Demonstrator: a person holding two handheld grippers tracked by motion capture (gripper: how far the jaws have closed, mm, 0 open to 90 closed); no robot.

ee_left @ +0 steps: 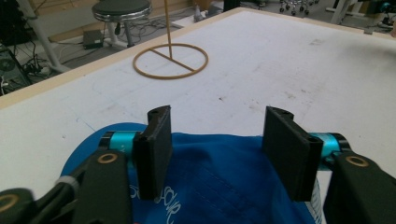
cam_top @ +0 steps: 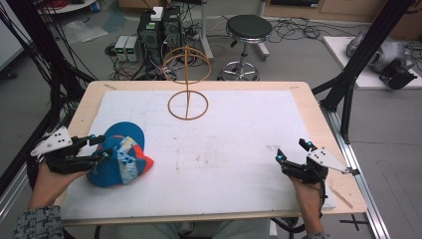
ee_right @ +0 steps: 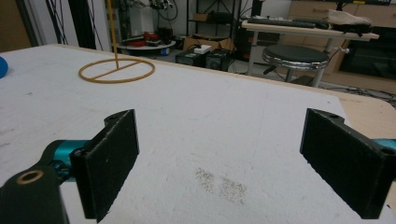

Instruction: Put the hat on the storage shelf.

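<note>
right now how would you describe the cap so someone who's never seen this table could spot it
Start at the white mat covering the wooden table, then go to its near left corner. The cap lies there under the left gripper, whose jaws straddle its cloth. It is soft blue fabric with orange and white patches, unlike the bare wire stand at the far edge.

A: Any lettering to read? I see white print on the blue cap [ee_left: 219, 182], low by the left jaw; partly cut off.

B: Too fragmentary; no word legible.
</note>
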